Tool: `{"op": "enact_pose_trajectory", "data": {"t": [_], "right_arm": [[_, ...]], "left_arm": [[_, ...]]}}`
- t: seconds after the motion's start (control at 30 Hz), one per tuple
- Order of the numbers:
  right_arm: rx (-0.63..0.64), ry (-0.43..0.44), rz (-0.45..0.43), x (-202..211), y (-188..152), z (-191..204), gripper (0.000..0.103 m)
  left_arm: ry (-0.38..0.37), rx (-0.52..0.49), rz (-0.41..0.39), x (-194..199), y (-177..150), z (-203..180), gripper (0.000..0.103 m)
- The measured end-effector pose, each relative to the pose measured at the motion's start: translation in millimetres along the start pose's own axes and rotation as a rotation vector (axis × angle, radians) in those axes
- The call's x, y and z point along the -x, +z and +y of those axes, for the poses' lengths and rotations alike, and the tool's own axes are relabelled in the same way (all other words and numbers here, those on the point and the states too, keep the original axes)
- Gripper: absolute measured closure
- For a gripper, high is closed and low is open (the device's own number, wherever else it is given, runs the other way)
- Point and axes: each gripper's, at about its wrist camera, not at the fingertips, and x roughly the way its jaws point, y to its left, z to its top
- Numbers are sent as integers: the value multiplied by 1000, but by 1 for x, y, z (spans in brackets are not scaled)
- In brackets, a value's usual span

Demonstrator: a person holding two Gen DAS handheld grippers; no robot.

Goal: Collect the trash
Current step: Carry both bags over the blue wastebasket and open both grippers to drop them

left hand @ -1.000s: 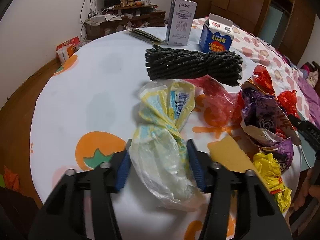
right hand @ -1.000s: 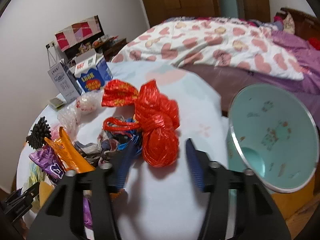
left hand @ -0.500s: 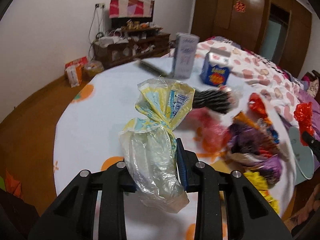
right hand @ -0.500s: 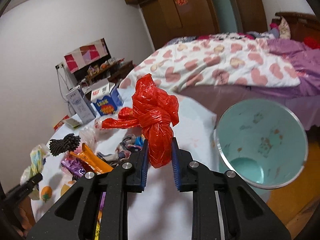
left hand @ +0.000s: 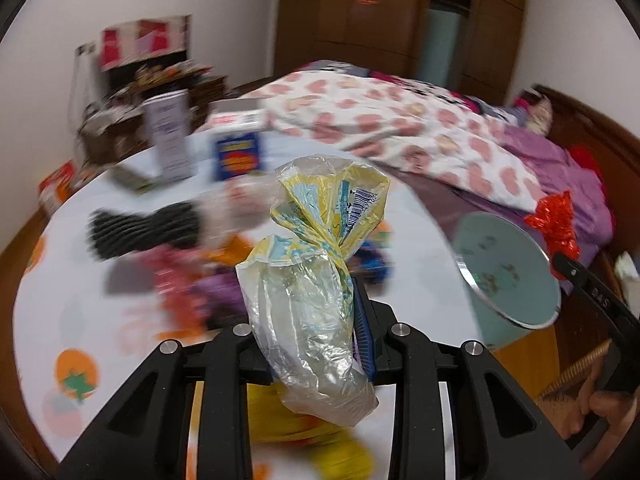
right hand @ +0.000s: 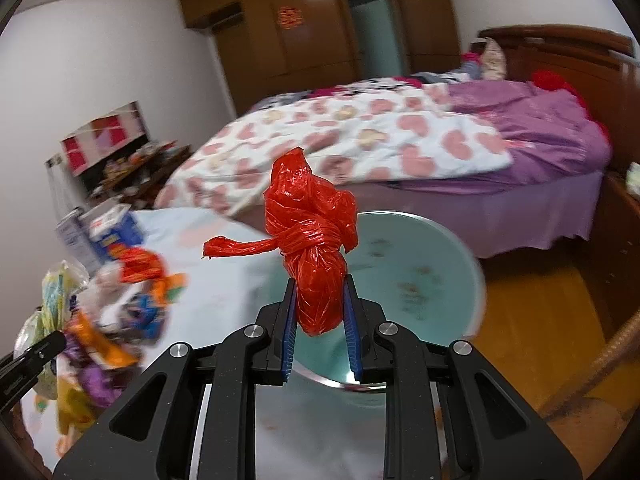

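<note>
My left gripper [left hand: 316, 332] is shut on a knotted clear-and-yellow plastic bag [left hand: 316, 272] and holds it up above the round table [left hand: 80, 296]. My right gripper [right hand: 320, 320] is shut on a knotted red plastic bag [right hand: 316, 248] and holds it in front of the teal trash bin [right hand: 420, 280], near its rim. The bin also shows in the left wrist view [left hand: 508, 268], beyond the table's right edge, with the red bag [left hand: 556, 220] above its far side. More wrappers [right hand: 120, 304] lie piled on the table.
On the table stand a blue carton [left hand: 240, 152] and a grey box [left hand: 168, 136], with a black rope bundle [left hand: 144, 228] nearby. A bed with a heart-pattern quilt [right hand: 360, 136] lies behind the bin. Wooden wardrobes [right hand: 320, 24] line the far wall.
Both grippers closed on their bags and lifted them off the table. Both have swung right toward the teal bin; the red bag now sits in front of the bin's opening.
</note>
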Motion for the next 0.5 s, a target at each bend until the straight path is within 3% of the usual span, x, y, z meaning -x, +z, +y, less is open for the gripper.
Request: {"op": "enact_pose_trajectory", "data": {"t": [0.23,0.5], "right_arm": [[-15,-97,28,-11,-1,-47,80],[-18,-120,75,-29,-7,-72,79]], "left_arm": [[-73,-103,24,-28,4,-71,73],[-129,-195,63,-60,7,-141,73]]}}
